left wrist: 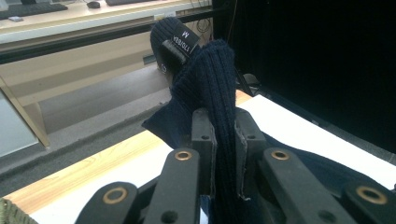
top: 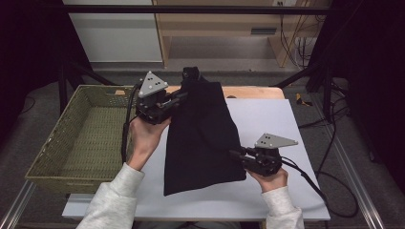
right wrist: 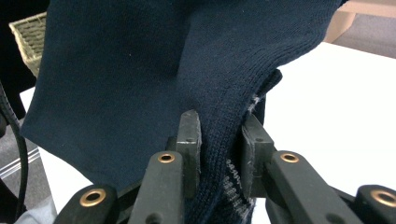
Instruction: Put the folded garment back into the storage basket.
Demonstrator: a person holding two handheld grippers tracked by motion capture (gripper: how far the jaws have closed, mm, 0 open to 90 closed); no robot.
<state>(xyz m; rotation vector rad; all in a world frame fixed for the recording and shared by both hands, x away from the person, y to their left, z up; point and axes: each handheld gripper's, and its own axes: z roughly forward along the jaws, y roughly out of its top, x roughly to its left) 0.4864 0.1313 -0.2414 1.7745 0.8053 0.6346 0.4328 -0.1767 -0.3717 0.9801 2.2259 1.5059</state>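
A dark navy knitted garment [top: 203, 133] hangs stretched over the white table [top: 267, 119], lifted between both grippers. My left gripper [top: 177, 98] is shut on its upper ribbed edge [left wrist: 210, 88], raised near the table's far left. A black size label [left wrist: 184, 41] shows on the fabric beyond the jaws. My right gripper [top: 237, 155] is shut on the garment's lower right edge [right wrist: 224, 154], low over the table's near right. The cloth [right wrist: 140, 70] drapes away from those jaws.
A green woven basket [top: 76, 138] sits left of the table, beside my left hand. A wooden strip [top: 258, 91] borders the table's far edge. Black cables [top: 329, 186] trail off the right side. Bare white table lies right of the garment.
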